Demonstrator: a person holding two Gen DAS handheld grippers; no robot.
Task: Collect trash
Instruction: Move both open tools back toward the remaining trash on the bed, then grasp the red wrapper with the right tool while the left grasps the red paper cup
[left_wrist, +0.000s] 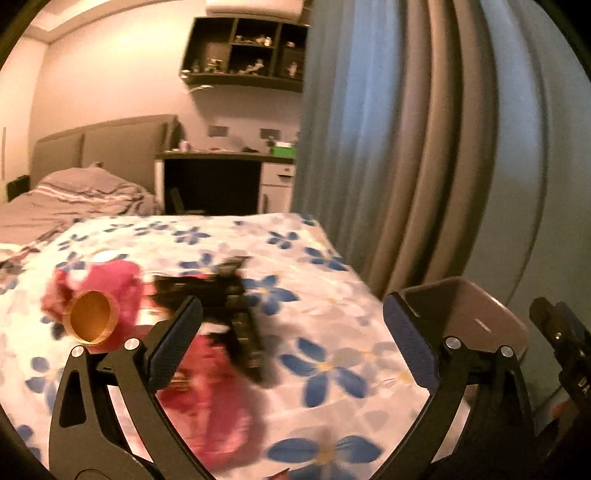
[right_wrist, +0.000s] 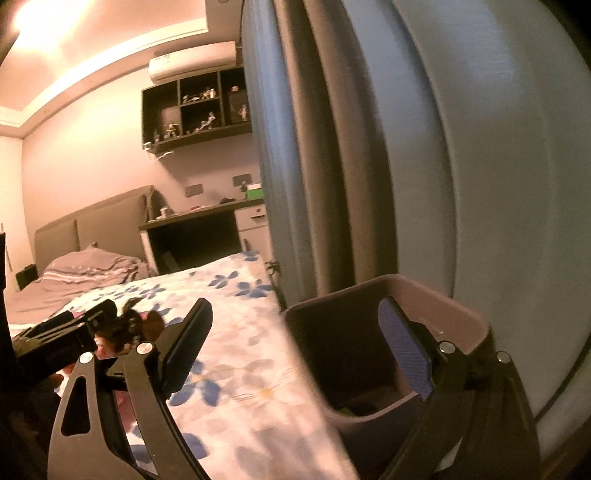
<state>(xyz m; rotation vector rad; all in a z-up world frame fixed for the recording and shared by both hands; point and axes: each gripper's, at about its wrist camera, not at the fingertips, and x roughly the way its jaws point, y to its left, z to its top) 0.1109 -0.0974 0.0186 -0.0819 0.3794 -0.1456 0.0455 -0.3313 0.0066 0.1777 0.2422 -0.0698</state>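
Observation:
A brown cardboard tape roll (left_wrist: 92, 317) lies on red-pink wrappers (left_wrist: 110, 284) on the floral cloth (left_wrist: 325, 350). A second red wrapper (left_wrist: 218, 413) lies nearer, with a blurred black object (left_wrist: 236, 317) between them. My left gripper (left_wrist: 295, 343) is open and empty above the cloth, right of the roll. A grey-brown bin (right_wrist: 369, 354) stands past the cloth's right edge; it also shows in the left wrist view (left_wrist: 476, 314). My right gripper (right_wrist: 299, 350) is open and empty, its right finger over the bin's mouth. The left gripper's body (right_wrist: 62, 339) shows at its left.
Grey-blue curtains (left_wrist: 406, 147) hang right behind the bin. A bed with a striped pillow (left_wrist: 81, 188), a dark desk (left_wrist: 218, 177) and wall shelves (left_wrist: 247, 51) stand at the back. Something small and dark lies in the bin's bottom (right_wrist: 365, 406).

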